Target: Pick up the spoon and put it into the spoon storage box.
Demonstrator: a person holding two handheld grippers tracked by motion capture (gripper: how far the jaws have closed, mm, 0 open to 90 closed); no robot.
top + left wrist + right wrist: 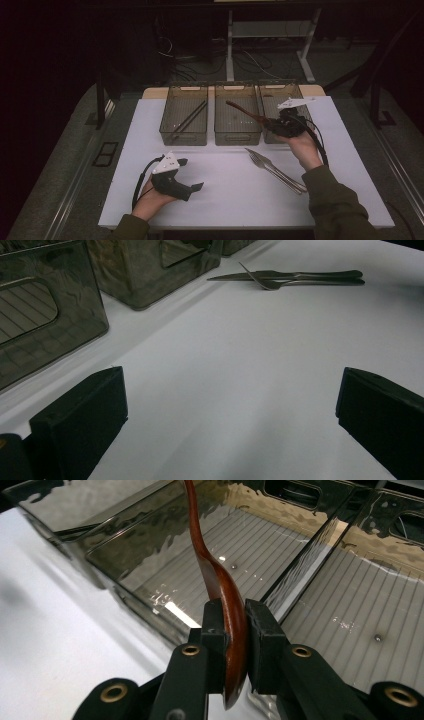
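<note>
On a white table (pixel 225 195), the right gripper (pixel 234 630) clamps a wooden spoon (pixel 220 580) at upper right, best lowered level into the middle bin (pixel 237 136); the left gripper (pixel 192 175) rests open at lower left.

Brown wooden spoon (pixel 220 580) above middle bin (pixel 237 134)

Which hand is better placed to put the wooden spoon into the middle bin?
Right. The right gripper already clamps the wooden spoon and holds it over the middle bin. The left gripper is open, holds nothing and sits low at the table's near edge.
</note>
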